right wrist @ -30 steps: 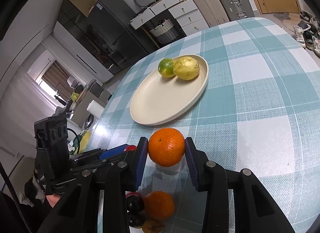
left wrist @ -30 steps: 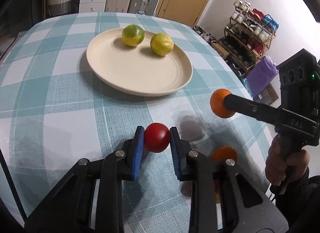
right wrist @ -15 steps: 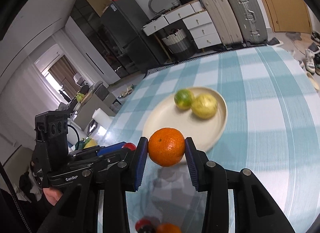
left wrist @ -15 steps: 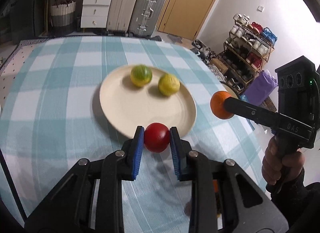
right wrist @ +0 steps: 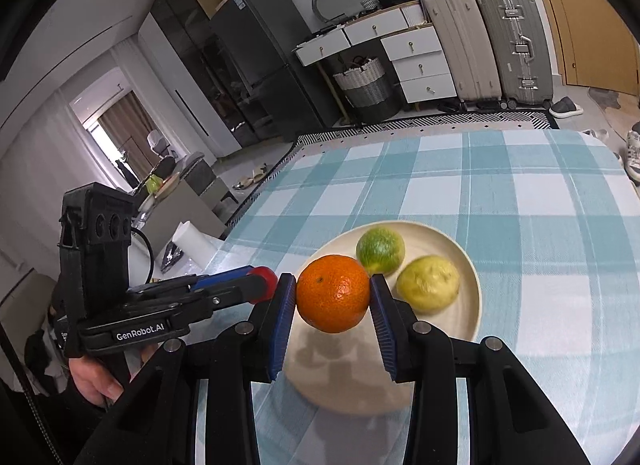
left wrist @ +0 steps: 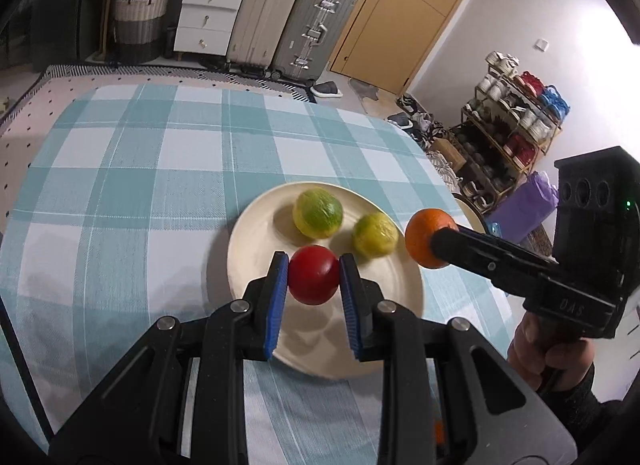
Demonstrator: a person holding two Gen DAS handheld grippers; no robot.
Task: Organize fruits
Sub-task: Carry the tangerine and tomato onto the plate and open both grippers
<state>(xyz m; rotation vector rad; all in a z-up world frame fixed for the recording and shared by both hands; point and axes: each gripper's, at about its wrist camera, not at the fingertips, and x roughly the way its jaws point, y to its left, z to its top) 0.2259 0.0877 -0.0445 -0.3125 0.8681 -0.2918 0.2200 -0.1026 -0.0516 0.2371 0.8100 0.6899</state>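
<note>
Left claw: our left gripper [left wrist: 313,279] is clamped on the red fruit [left wrist: 313,274], blue pads [left wrist: 278,297] pressed to both its sides, and we hold it in the air above the near part of the plate [left wrist: 256,249].
Right claw: our right gripper [right wrist: 333,299] grips the orange [right wrist: 333,299] just as firmly, both pads [right wrist: 283,315] hard against the peel, raised over the plate's near left edge.
Side by side: in the left wrist view the orange [left wrist: 426,238] hangs at the plate's right rim, just beside the red fruit; in the right wrist view the red fruit [right wrist: 262,290] peeks out just left of our right claw.
Plate: we see a cream dish [right wrist: 468,305] sitting on the table, and the shadows of both claws fall on its bare near half.
Already on the plate: a green-yellow fruit [left wrist: 318,213] at the far side, and a yellower one [left wrist: 375,235] right next to it, close together though we cannot tell if they touch.
Table: a teal and white checked cloth [left wrist: 120,185] covers it.
Hands: we spot our right hand [left wrist: 548,353] wrapped on its grip, and our left hand [right wrist: 94,381] below its handle.
</note>
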